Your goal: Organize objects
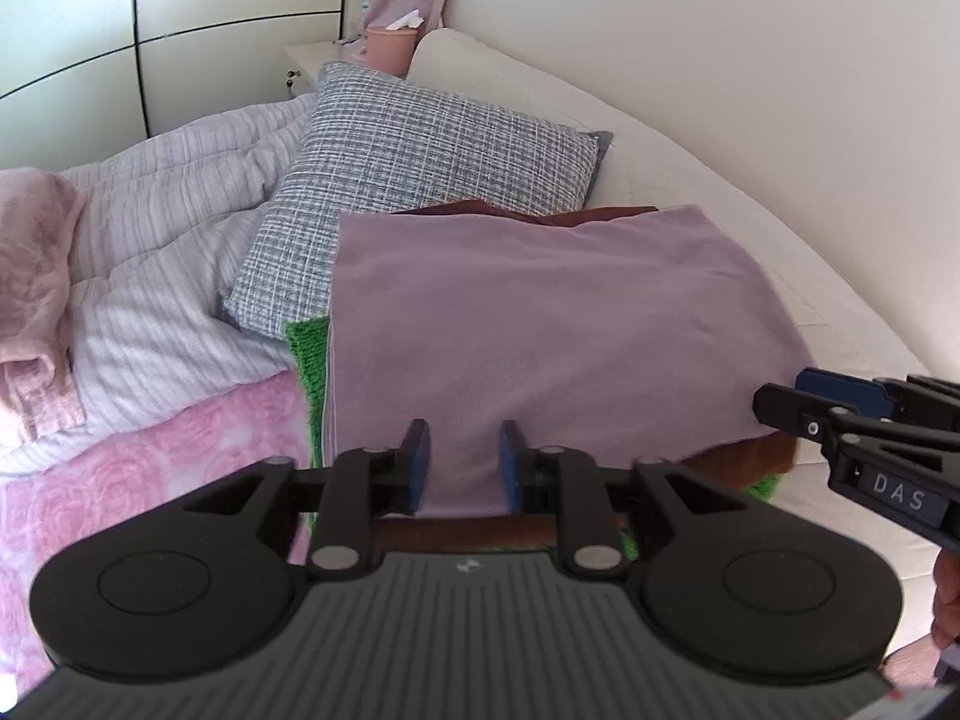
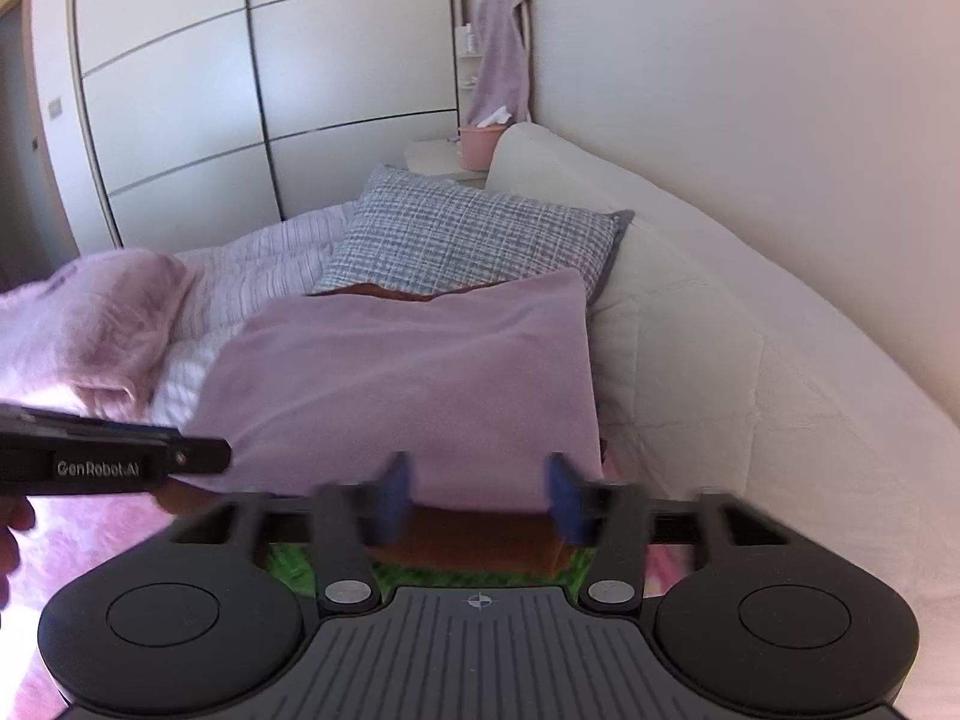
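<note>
Lilac fleece cloth smooth, folded on brown layer | left claw apart | right claw apparently apart, blurred

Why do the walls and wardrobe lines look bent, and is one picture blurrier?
Left wrist view: sharp, soft daylight, fisheye bending the wardrobe lines, dark corners. Right wrist view: same bending on the wardrobe, but the right gripper fingers and the pink blanket are smeared, probably motion blur; the edges look hazier.

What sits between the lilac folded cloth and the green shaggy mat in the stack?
A brown folded cloth, sandwiched under the lilac folded cloth and over the green shaggy mat; clearest in the right wrist view.
</note>
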{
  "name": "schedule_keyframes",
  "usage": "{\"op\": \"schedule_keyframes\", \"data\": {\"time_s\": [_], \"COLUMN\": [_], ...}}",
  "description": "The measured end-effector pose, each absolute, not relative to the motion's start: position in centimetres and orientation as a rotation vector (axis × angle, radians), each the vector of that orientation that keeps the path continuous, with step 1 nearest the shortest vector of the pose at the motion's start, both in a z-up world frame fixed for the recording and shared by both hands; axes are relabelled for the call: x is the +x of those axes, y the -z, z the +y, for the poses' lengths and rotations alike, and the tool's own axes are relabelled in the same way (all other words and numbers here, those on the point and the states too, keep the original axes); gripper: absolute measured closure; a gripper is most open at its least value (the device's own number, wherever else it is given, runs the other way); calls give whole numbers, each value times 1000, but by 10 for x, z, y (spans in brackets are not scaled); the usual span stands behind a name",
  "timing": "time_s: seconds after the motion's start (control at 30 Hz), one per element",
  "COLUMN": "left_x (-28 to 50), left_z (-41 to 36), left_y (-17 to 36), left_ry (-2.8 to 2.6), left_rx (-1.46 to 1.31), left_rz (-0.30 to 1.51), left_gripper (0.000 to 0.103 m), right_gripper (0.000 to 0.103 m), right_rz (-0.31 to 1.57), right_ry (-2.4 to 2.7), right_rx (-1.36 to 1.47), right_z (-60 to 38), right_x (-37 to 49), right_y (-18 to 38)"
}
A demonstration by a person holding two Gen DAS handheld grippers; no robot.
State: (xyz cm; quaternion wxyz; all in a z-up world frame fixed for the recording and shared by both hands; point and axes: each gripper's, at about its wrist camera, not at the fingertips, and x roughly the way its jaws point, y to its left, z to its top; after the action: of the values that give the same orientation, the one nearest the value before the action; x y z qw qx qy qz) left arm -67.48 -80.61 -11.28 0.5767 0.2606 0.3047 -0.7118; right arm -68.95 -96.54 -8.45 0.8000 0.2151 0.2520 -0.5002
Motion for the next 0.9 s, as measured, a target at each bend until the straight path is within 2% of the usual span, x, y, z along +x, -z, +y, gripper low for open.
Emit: {"op": "schedule_keyframes", "data": {"time_s": [0.03,0.17,0.33,0.4,0.8,0.9], "left_x": [-674,-670,-670,-667,-665,-667], "left_z": [-802,-782,-746,-733,-661,-646], "left_y": [109,96,77,71,43,42], "left_ry": [1657,1638,1620,1616,1608,1586], "left_rx": [610,614,627,624,622,636], "left_rz": [727,748,717,722,631,582], "left_gripper": [65,51,26,21,2,1], "right_gripper": [35,33,33,33,33,33], "right_rz": [526,512,500,506,512,509], "right_ry": [1068,1062,1046,1050,1047,1048], "right_rx": [478,527,568,580,549,581], "right_z": [-960,-937,-908,-898,-830,-819], "right_x": [-691,-699,-709,-710,-717,-720], "right_y": [81,69,50,44,32,31]}}
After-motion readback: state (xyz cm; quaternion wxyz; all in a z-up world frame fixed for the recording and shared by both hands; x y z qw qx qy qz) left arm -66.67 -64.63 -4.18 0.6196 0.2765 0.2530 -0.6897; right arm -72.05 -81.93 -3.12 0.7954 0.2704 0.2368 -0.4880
